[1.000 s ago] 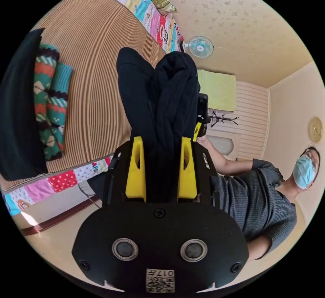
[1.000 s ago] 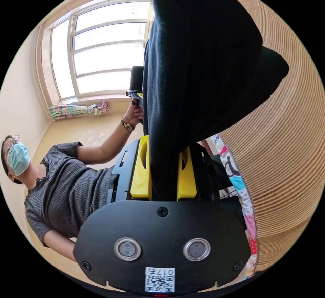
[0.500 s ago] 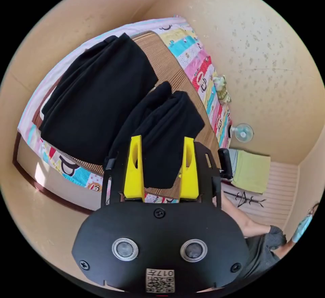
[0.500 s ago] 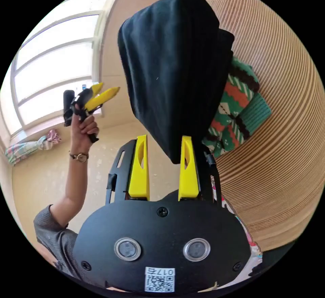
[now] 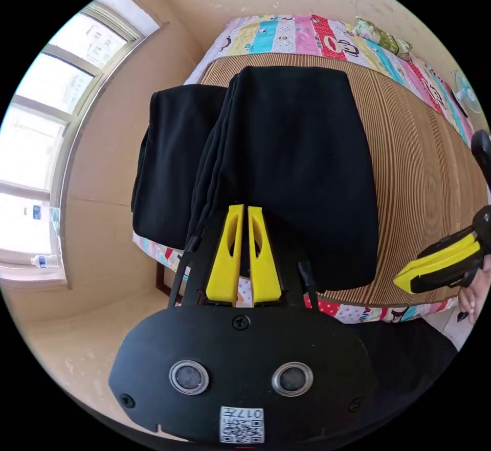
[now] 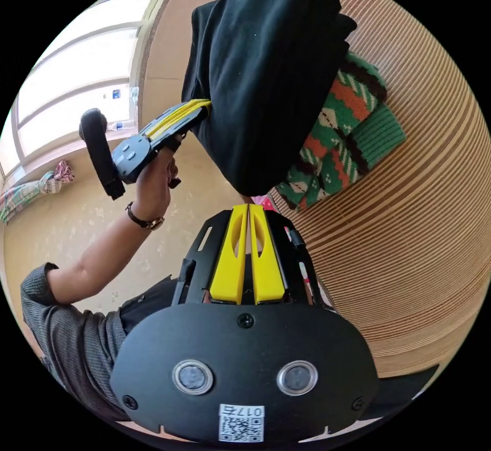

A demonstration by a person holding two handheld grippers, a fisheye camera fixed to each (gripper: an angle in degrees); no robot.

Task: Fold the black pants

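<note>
The folded black pants (image 5: pixel 296 164) lie flat on the striped woven bed mat (image 5: pixel 419 154). My left gripper (image 5: pixel 242 208) is shut with nothing between its jaws, its tips at the pants' near edge. The right gripper (image 5: pixel 400 282) comes in from the right, held off the bed's edge. In the right gripper view the black pants (image 6: pixel 266 72) rest partly over a green and orange knit garment (image 6: pixel 337 138). My right gripper (image 6: pixel 248 207) is shut and empty, just short of the pants. A hand (image 6: pixel 158 179) holds the left gripper (image 6: pixel 202 105) with its tips against the pants' side.
A second folded black garment (image 5: pixel 174 159) lies beside the pants near the mat's edge. A colourful patterned sheet (image 5: pixel 307 36) borders the mat (image 6: pixel 409 215). A window (image 6: pixel 76 87) and bare wall stand beyond the bed. The person's sleeve (image 6: pixel 66 328) is at lower left.
Both grippers held the pants up a second ago, then opened and let them drop onto the bed. Both sets of jaws have since shut empty.
</note>
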